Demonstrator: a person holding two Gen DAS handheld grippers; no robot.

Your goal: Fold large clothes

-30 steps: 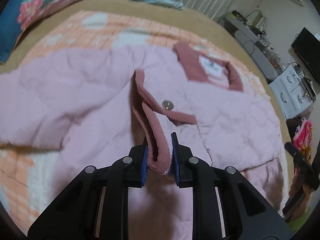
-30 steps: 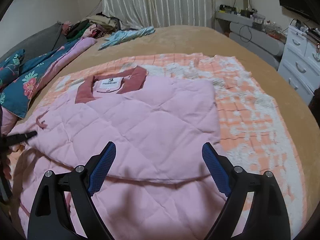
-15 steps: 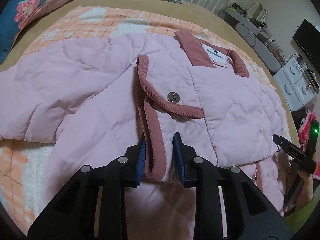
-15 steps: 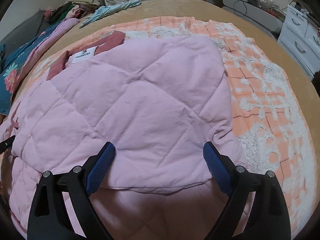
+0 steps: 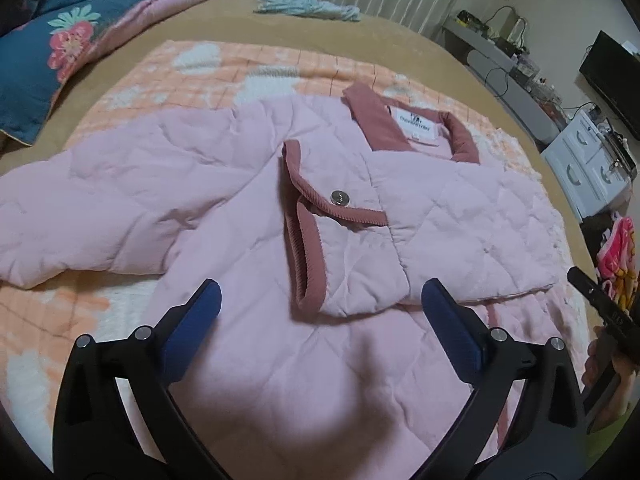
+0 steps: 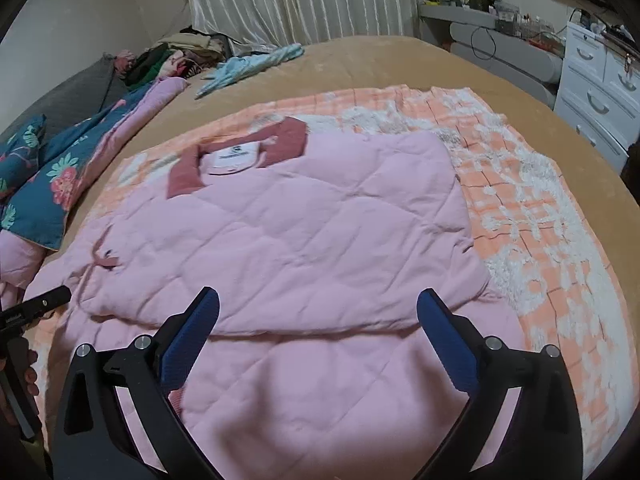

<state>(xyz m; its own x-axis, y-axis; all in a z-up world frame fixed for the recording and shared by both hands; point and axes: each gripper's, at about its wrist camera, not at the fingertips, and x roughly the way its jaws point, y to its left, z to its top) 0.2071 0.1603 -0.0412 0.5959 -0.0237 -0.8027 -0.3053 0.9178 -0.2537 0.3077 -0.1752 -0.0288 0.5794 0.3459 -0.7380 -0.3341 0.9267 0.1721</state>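
Observation:
A pink quilted jacket (image 5: 460,216) (image 6: 320,220) with a dusty-red collar (image 5: 380,120) (image 6: 288,136) lies on the bed, both sides folded in over its middle. One sleeve (image 5: 352,256) rests across the chest, and its red corduroy cuff (image 5: 310,264) with a silver snap (image 5: 340,198) lies flat. My left gripper (image 5: 321,294) hovers just short of the cuff's end. Its jaws are opening wide and hold nothing. My right gripper (image 6: 318,300) hangs over the folded edge on the other side. Those jaws are opening too, with only the flat fabric below them.
An orange-and-white checked blanket (image 6: 540,208) lies under the jacket on a tan bedcover (image 6: 380,64). A blue floral quilt (image 5: 52,60) and a light-blue garment (image 5: 304,2) are further back. White drawers (image 6: 600,92) stand at the right. A person's hand (image 5: 600,364) shows at the edge.
My left gripper let go of the sleeve cuff, opened wide and drew back a little; the cuff now lies flat. My right gripper pulled back from the jacket and stays open.

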